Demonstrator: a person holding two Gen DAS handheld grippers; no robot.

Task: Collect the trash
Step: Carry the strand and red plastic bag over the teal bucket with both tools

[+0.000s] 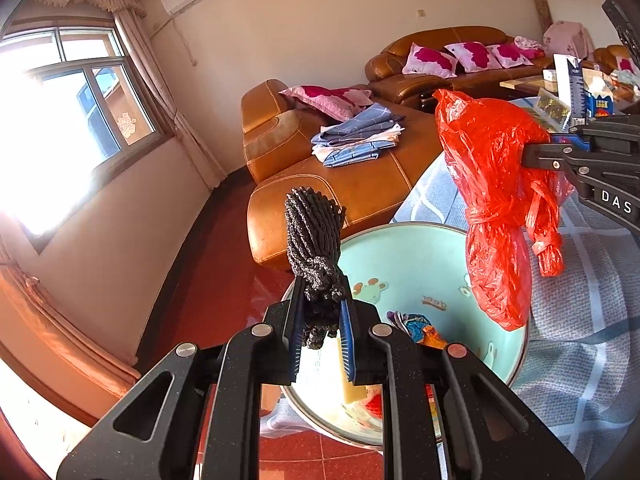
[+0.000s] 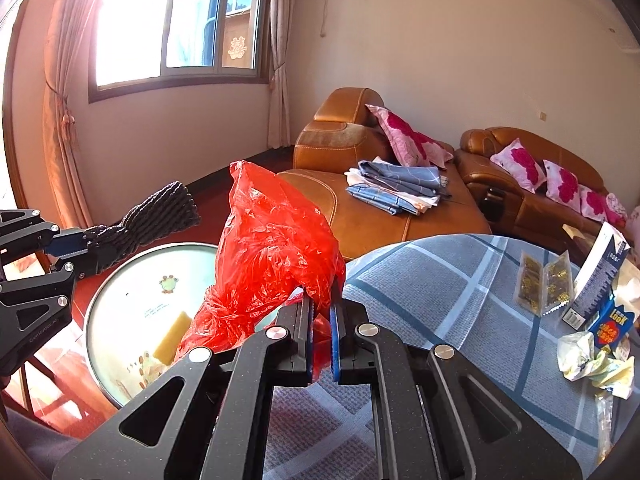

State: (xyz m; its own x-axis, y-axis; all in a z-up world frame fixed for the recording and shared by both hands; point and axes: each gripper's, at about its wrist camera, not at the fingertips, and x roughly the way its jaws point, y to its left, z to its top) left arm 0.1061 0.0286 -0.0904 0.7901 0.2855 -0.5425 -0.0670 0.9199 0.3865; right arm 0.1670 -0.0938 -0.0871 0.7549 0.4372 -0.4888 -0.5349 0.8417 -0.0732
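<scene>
My left gripper (image 1: 322,312) is shut on a black knitted bundle (image 1: 312,236), held above a pale green basin (image 1: 436,248); it also shows in the right wrist view (image 2: 86,246) with the bundle (image 2: 160,212). My right gripper (image 2: 320,308) is shut on a knotted red plastic bag (image 2: 272,248), which hangs over the basin's rim (image 2: 120,276); the bag (image 1: 492,184) and the gripper (image 1: 532,154) also show in the left wrist view. A yellow piece (image 2: 173,338) and colourful scraps (image 1: 416,328) lie in the basin.
A blue checked cloth (image 2: 460,288) covers the table on the right, with crumpled paper (image 2: 592,364), seed packets (image 2: 544,280) and boxes (image 2: 600,280). An orange leather sofa (image 2: 384,216) with folded cloth (image 2: 396,188) stands behind. Red tiled floor (image 1: 224,264) lies on the left.
</scene>
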